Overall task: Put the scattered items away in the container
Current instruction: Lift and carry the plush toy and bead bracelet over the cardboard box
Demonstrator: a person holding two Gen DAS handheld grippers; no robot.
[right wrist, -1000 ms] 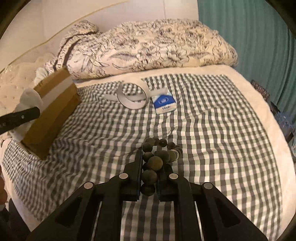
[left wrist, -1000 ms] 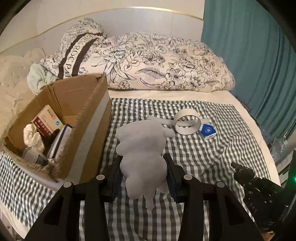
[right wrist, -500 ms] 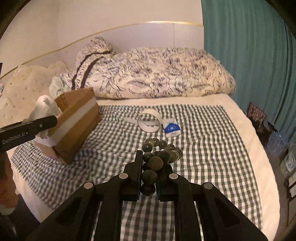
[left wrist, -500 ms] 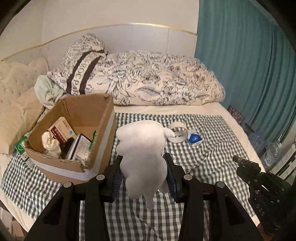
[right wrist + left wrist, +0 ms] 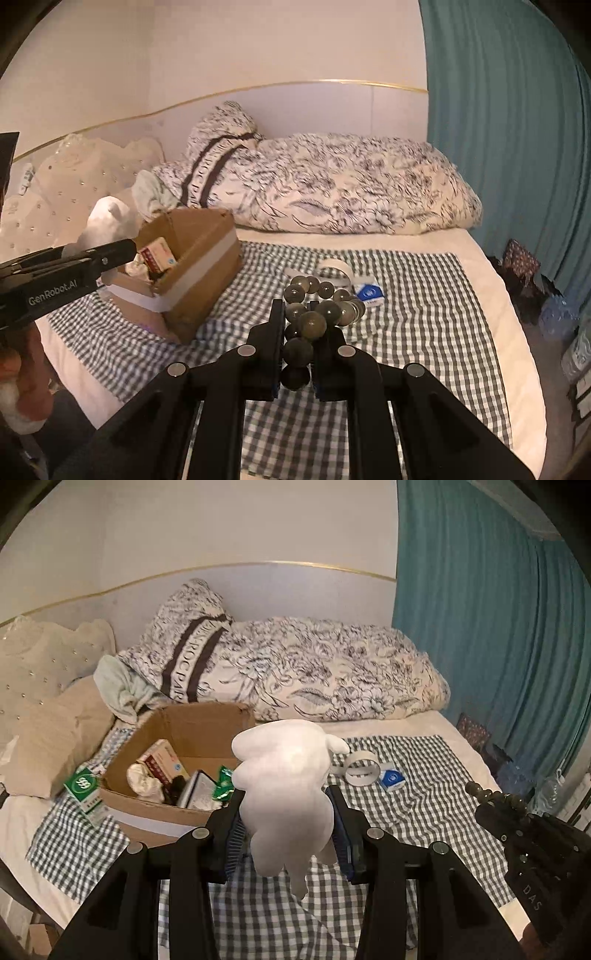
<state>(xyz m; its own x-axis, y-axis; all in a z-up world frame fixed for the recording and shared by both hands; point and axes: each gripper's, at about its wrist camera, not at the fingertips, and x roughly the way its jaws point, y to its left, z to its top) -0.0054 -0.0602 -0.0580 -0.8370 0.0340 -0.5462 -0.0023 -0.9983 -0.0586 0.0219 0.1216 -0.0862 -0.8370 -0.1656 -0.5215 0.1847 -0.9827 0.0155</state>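
My left gripper (image 5: 284,805) is shut on a white plush toy (image 5: 286,786) and holds it high above the checked cloth, near the right side of the open cardboard box (image 5: 184,723). The box holds several small packs. My right gripper (image 5: 299,325) is shut on a dark bead bracelet (image 5: 321,302), lifted above the bed. In the right wrist view the box (image 5: 199,266) stands at the left, with the left gripper (image 5: 122,251) and toy (image 5: 109,219) over its far left side. A tape roll (image 5: 360,770) and a blue-white small box (image 5: 391,779) lie on the cloth.
A green-white pack (image 5: 85,790) lies left of the box. A floral duvet (image 5: 314,672) and pillows fill the bed's head end. A teal curtain (image 5: 498,627) hangs at the right. Bags and bottles (image 5: 554,314) stand on the floor beyond the bed's right edge.
Both grippers have risen and pulled back from the bed with their loads. The left gripper with the toy now looks down into the box from higher up.
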